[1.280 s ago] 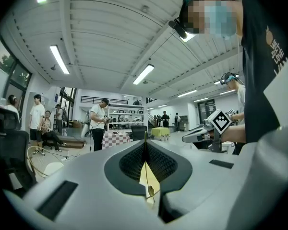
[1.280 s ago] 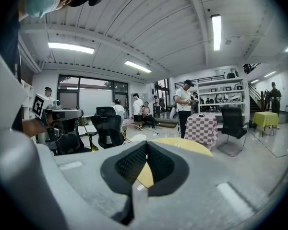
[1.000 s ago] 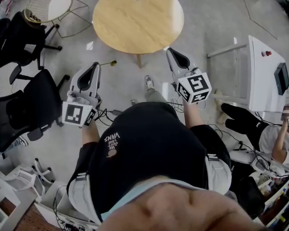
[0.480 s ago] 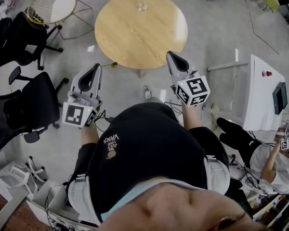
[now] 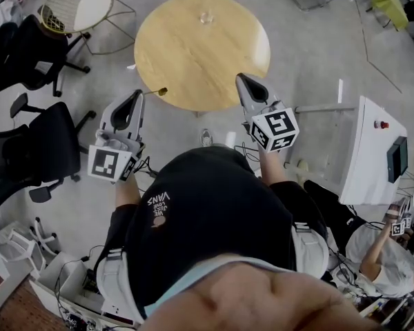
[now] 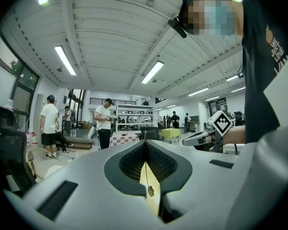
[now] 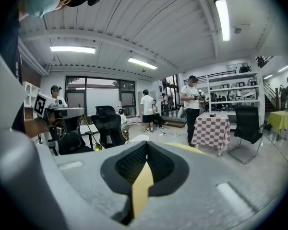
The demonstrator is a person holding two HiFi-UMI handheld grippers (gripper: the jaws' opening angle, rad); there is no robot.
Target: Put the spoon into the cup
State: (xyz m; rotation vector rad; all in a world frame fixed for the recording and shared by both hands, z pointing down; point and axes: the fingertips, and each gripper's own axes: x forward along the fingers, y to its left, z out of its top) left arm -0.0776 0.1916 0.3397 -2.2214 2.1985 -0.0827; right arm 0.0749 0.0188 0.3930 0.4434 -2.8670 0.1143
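**A:** Where's everything sitting right now?

**B:** The left gripper (image 5: pixel 136 94) is pinching the spoon (image 5: pixel 155 91) by its thin stem. The bowl end is poking out over the near-left edge of the counter (image 5: pixel 193 61). The cup (image 5: pixel 205 18) is standing at the far side of the counter, well apart from the spoon. The right gripper (image 5: pixel 240 78) is hanging at the counter's near-right edge with its jaws pressed together on nothing.

**A:** So what's worrying you?

**B:** Mostly the grip. It's holding a skinny stem close to its end, so I'm guessing the spoon is going to swivel or slide if it bumps anything. The cup looks like clear glass and pretty small, so it's hard to aim at. It's also across the whole counter, and a long reach is going to make the spoon tip wobble. If the bowl clips the rim, the cup could tip over or skid off the far edge, since nothing is steadying it.
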